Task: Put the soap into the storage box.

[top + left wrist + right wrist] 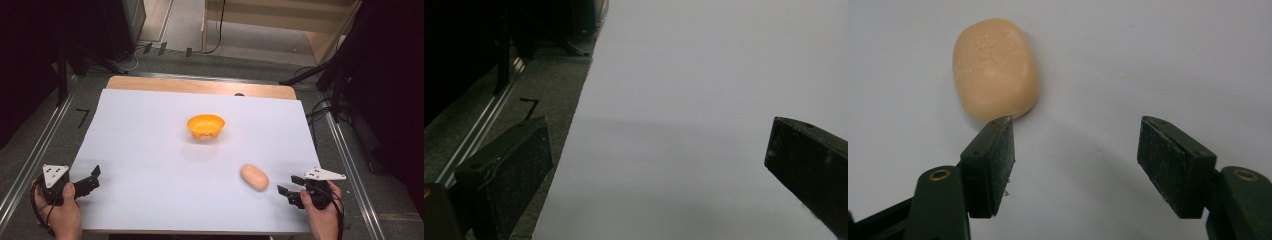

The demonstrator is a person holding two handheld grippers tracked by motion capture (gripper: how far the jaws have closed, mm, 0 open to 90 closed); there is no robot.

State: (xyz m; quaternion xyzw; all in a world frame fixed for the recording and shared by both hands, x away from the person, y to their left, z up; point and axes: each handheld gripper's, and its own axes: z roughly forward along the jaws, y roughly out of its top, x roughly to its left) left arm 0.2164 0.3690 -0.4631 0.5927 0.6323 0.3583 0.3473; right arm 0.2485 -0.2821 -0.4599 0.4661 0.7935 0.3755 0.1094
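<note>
Step in hand, as I judge it: the approach to the grasp. Your right tool (pixel 1075 165) stands just short of the soap bar (pixel 995 67), jaws apart with nothing between them; one jaw tip sits at the bar's near end and the bar lies off to that side, not in the gap. Your left tool (pixel 659 165) is parked well away from the bar at the opposite near corner of the bench (pixel 150 165), jaws wide and empty.

The bar lies flat on the white sheet, well short of the orange bowl (pixel 205 125), which stands beyond it toward the bench's middle.

Next move, in my judgement: shift the right tool sideways until the bar is centred in the gap, then advance and close across its narrow width.

Materials: the bar is a peach, rounded oblong, matt, faintly embossed and likely slippery. The bowl looks like smooth, footed plastic. The sheet is plain and flat.
</note>
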